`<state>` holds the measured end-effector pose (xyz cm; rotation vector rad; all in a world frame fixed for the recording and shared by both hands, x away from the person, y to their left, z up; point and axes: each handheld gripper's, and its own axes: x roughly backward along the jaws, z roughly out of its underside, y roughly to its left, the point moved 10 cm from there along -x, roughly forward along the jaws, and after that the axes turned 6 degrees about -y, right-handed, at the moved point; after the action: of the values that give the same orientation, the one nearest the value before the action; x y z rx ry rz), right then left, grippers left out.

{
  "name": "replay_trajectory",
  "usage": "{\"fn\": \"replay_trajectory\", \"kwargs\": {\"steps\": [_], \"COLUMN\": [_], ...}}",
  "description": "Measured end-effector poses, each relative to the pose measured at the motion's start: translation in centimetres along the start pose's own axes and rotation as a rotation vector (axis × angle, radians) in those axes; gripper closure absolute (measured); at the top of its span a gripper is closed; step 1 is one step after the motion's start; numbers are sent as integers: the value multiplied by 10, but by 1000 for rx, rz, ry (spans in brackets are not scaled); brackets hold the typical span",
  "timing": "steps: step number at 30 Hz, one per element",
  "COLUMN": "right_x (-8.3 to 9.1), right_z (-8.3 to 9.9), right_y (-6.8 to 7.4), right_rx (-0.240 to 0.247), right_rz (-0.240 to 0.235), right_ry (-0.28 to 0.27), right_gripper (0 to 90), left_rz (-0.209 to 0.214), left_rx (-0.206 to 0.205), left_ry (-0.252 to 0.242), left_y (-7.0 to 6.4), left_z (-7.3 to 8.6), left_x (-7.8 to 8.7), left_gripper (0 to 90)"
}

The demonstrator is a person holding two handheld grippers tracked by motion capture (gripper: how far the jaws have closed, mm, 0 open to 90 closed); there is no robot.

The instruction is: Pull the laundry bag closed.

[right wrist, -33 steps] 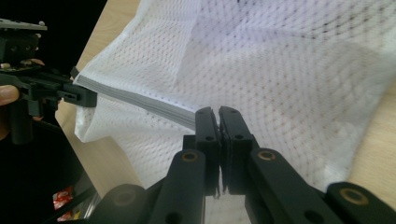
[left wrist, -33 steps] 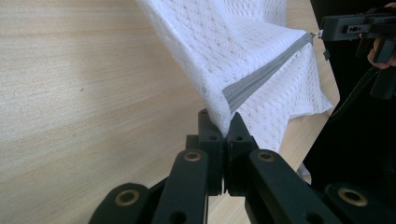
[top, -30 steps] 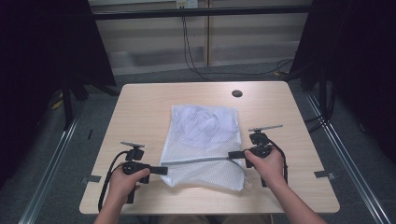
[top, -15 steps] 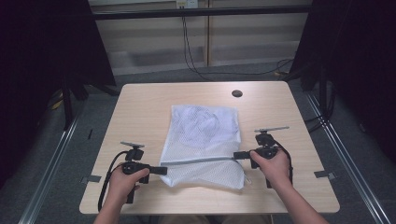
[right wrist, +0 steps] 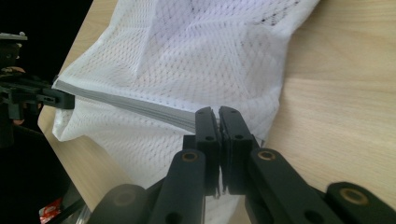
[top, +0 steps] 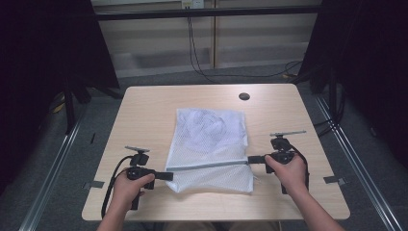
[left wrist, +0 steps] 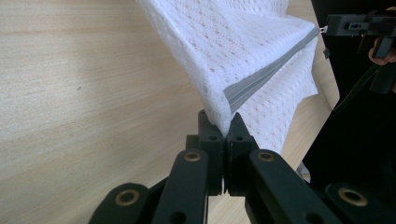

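A white mesh bag (top: 207,137) lies flat mid-table, with a grey zipper (top: 207,166) running across its near part. My left gripper (top: 168,175) is shut on the zipper's left end, pinching bag fabric (left wrist: 233,42) and zipper tape (left wrist: 266,70) between its tips (left wrist: 223,126). My right gripper (top: 251,160) is shut on the zipper's right end (right wrist: 218,114), where the grey strip (right wrist: 130,105) meets the mesh (right wrist: 201,51). The zipper is stretched straight between them. Each gripper view shows the other gripper at the far end: the right one (left wrist: 327,30), the left one (right wrist: 65,100).
The wooden table (top: 144,110) has a small dark round hole (top: 244,96) at the back right. Cables (top: 197,53) hang behind it, and metal rails (top: 346,144) run along both sides on the floor.
My right gripper has moved to the right along the zipper line, drawing the zipper tauter. The left gripper has stayed put.
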<state>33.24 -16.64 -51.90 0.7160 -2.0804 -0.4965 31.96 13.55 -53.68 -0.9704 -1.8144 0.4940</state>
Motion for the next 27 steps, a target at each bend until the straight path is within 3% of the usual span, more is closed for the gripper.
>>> {"fn": "replay_trajectory", "kwargs": {"steps": [12,16,21,27], "right_x": [5,6,7,6], "right_z": [-1,-1,-1,0], "right_y": [-5,-7,-8,-8], "right_rx": [8,5,7,28], "right_rz": [21,23,32,44], "right_ry": [-8,-11,-11,-9], "right_gripper": [871,872,872,871], "left_rz": [0,-5,4,-3], "left_rx": [6,-13,4,-35], "left_ry": [1,5,4,18], "left_y": [0,0,-2,-2], "left_z": [0,0,1,2], "left_x": [0,-1,-2,-2], "left_gripper": [885,885,885,884]}}
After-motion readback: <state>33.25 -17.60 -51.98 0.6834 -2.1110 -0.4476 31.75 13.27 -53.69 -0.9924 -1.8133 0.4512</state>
